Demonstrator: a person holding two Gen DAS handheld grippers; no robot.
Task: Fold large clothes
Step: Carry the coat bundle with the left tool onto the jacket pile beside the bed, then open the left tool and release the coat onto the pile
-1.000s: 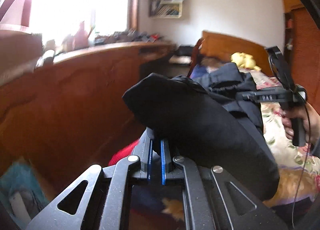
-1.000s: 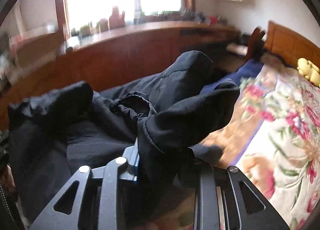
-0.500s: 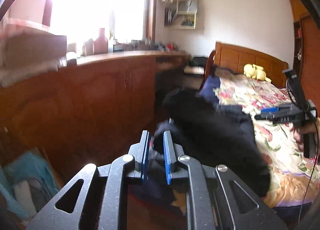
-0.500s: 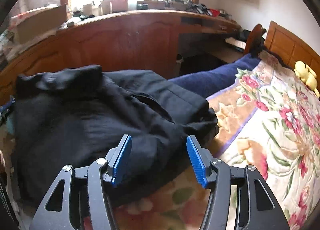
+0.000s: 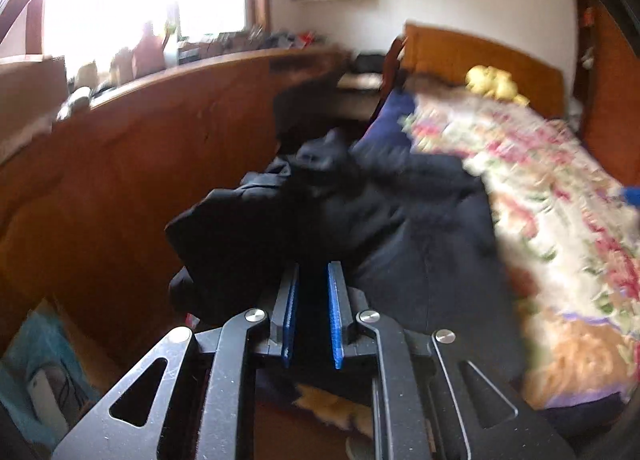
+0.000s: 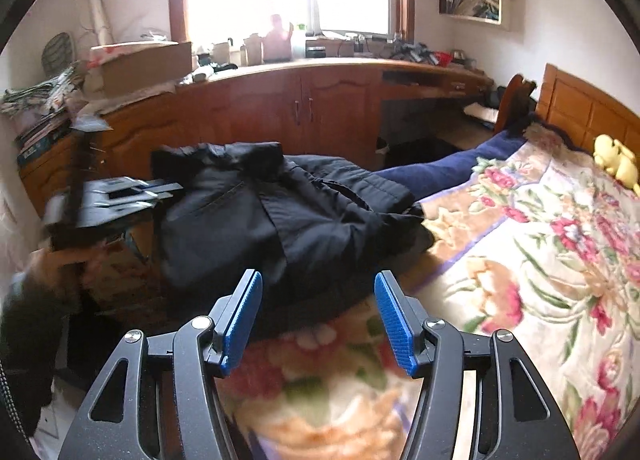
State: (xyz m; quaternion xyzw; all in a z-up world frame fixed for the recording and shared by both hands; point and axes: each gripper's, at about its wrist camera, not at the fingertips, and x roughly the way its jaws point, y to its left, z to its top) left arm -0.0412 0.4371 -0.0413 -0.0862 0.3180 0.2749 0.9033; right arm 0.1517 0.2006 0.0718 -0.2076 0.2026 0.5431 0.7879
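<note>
**Jacket down on bed edge, both tongs free of it**

Landmark = the bed (image 6: 520,260), floral cover, wooden headboard far right in your R view.

The black jacket (image 6: 280,216) lies bunched on the bed's near-left edge, the side toward the wooden cabinets (image 6: 280,104), partly over the blue blanket (image 6: 440,172). Long axis, as I read it: from the bed's foot corner toward the headboard, collar end up-left in the R view. Fold looks loose, not flat yet.

Your right gripper (image 6: 318,316) hangs over the bed cover just short of the jacket's near hem; jaws well apart, nothing between them. Jacket lies straight ahead & slightly left of it.

Your left gripper (image 5: 312,320), off the bed's cabinet side, is nearly together, w/ a narrow gap. Dark cloth sits right in front, but the view's blurred, so can't tell if any fabric's pinched.

Judgement: left tongs sit closer to the cloth; R has the clearer line on the near hem.
</note>
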